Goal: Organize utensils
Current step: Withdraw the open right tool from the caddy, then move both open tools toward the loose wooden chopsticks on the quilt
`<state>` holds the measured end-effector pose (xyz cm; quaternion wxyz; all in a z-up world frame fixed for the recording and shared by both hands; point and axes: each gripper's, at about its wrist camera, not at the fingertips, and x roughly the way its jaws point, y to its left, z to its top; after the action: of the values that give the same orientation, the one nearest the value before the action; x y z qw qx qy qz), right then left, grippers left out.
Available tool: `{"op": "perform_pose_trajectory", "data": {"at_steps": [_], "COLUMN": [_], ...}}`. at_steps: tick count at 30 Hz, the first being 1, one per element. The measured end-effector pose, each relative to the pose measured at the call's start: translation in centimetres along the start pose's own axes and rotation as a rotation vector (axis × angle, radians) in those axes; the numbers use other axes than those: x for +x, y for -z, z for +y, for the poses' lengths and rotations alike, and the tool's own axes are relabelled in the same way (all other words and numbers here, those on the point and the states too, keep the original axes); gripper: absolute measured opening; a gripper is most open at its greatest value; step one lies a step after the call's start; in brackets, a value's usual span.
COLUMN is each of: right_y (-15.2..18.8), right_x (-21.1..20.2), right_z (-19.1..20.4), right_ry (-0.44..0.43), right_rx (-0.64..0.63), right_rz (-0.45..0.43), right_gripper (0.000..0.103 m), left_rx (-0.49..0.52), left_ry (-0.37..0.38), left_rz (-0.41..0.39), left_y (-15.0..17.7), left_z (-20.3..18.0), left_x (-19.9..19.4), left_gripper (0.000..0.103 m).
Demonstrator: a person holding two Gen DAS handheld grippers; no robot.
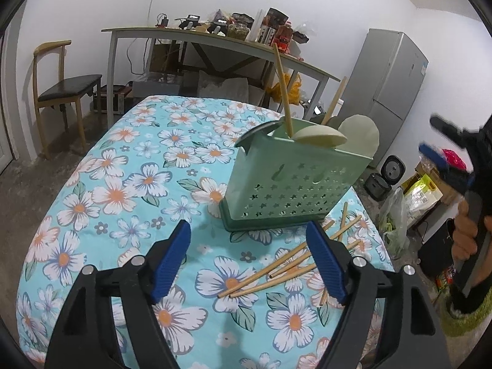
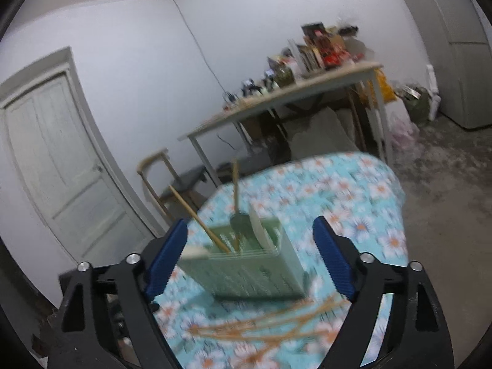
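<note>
Jaws of the left gripper (image 1: 247, 259) stand wide apart with nothing between the blue pads; it hangs over the floral tablecloth (image 1: 129, 184). Left wrist view: the green utensil holder (image 1: 295, 181), a perforated basket on a darker green base, stands upright on the cloth just beyond the fingertips. Two chopsticks (image 1: 283, 92) stick up out of its top, and pale flat utensil heads (image 1: 358, 133) rest at its rim. A loose bundle of chopsticks (image 1: 289, 261) lies on the cloth below and to the right of the holder, some passing behind the right-hand finger. At the right edge the right gripper (image 1: 442, 144) shows blurred, with the person's hand (image 1: 466, 235) on its handle. Behind: a chair (image 1: 66, 92), a cluttered side table (image 1: 215, 38), a fridge (image 1: 390, 92).

Right wrist view, motion-blurred: right gripper (image 2: 250, 259) jaws spread wide, nothing gripped. The utensil holder (image 2: 246, 267) sits between the fingers in the picture, further off on the cloth; I cannot tell whether a pad touches it. Chopsticks (image 2: 200, 218) and a pale flat utensil (image 2: 259, 230) stand in it. Loose chopsticks (image 2: 270, 323) smear across the cloth below. A door (image 2: 61, 160) is at left.
</note>
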<state>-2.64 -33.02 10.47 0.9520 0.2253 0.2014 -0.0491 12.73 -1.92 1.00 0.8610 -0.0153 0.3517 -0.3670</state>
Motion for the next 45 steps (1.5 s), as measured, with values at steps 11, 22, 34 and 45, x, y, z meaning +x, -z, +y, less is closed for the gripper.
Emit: {"op": "perform_pose_trajectory", "data": {"at_steps": [11,22,34,45], "right_y": [7.3,9.9,11.4,11.0], "right_x": [0.7,-0.9,-1.2,0.9], "right_z": [0.2,-0.6,-1.8,-3.4], "right_ry": [0.341,0.528,0.380,0.183], "right_rx": [-0.087,-0.189,-0.098,0.137], "right_rz": [0.220,0.197,0.213,0.306], "right_gripper": [0.095,0.095,0.095,0.095], "left_rx": [0.037,0.091,0.009,0.158], "left_ry": [0.006,0.013,0.126,0.085], "left_rz": [0.084,0.022,0.088,0.088], "left_y": [2.8,3.9,4.8,4.6], "left_z": [-1.1,-2.3,-2.2,-3.6], "left_x": [0.2,-0.6,0.8,1.6], "left_gripper": [0.077,0.097,0.097,0.097]}}
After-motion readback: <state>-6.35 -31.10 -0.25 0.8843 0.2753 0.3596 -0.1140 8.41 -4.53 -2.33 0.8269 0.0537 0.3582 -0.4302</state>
